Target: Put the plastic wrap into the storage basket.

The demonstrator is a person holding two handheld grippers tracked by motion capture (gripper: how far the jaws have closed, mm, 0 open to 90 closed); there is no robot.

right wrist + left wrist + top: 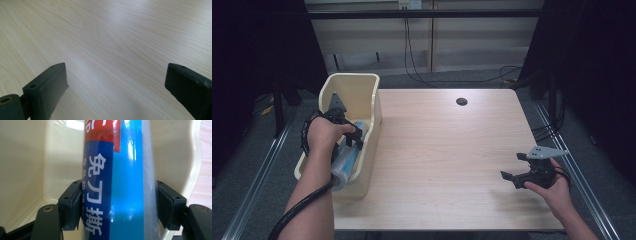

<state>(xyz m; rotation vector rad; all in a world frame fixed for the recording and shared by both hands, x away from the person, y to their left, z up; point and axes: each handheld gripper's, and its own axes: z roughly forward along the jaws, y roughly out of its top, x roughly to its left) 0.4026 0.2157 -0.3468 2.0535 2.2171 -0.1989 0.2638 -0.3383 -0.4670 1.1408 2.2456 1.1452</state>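
A roll of cling film point(345, 162) with a blue label lies lengthwise in the cream plastic bin point(373, 107) at the table's left edge, its near end poking over the bin's front wall. My left gripper point(354, 139) reaches into the bin and is shut on the roll. In the left gripper view both black pads point(72, 205) press the sides of the roll point(120, 182), whose label shows white characters on blue and a red patch. My right gripper point(516, 172) hovers low over the table's right front, jaws wide apart with bare wood point(105, 50) between them.
The wooden table point(447, 150) has a round cable hole point(461, 101) near its far edge. Cables hang behind the table. Metal rails run along the floor on both sides.
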